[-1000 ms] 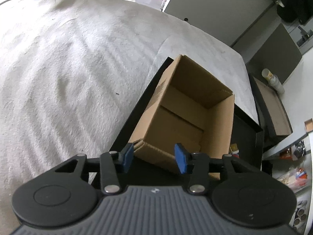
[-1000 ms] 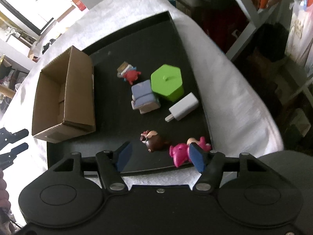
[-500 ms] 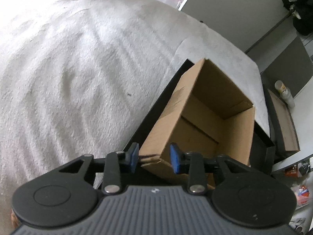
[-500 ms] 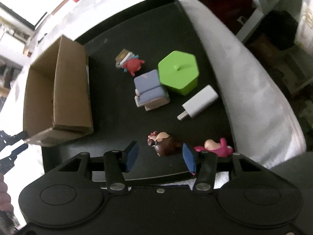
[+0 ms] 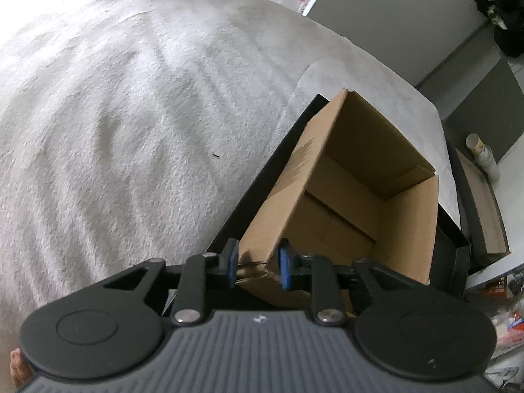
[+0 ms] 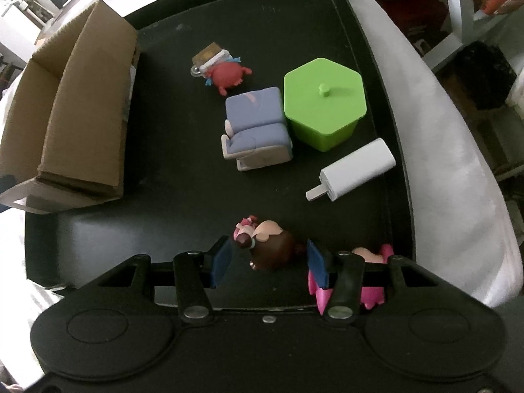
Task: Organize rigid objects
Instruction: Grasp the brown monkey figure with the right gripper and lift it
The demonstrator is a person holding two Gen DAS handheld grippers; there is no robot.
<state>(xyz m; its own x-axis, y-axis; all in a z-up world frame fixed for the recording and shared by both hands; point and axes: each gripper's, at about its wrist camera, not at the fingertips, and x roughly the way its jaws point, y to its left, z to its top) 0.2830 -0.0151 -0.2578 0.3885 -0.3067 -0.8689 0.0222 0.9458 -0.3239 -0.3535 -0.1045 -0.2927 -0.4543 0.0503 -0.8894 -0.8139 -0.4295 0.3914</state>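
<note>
**Box corner pinched, brown-haired figurine lined up for the first pick**

The left gripper (image 5: 257, 267) has just been closing, and its blue pads now sit on either side of the near corner of the open, empty brown cardboard box (image 5: 344, 203), one pad outside the wall and one inside; they look clamped on the cardboard, steadying the box. The right gripper (image 6: 268, 260) has also narrowed its jaws, but they stand apart, straddling the small figurine with brown hair and a pink bow (image 6: 267, 245), with a gap showing at the left pad and the right pad close to the hair or just touching it.

I judge the step in hand to be the first pick: nothing is in the box yet, and every piece lies on the black tray (image 6: 163, 216). The next move calls for closing the right jaws fully on the figurine, lifting it clear and carrying it left to the box while the left grip holds the box still.

Both grippers point steeply down at the tray.

Outward from the right gripper: a pink figurine (image 6: 370, 255) just beside it, partly hidden by the finger; a white plug-in charger (image 6: 355, 170); a lilac-and-beige toy armchair (image 6: 257, 127) touching a green hexagonal lidded pot (image 6: 324, 104); a red crab-like toy (image 6: 226, 73) farther off. The tray rests on a pale grey fleecy cover (image 5: 114, 114).
</note>
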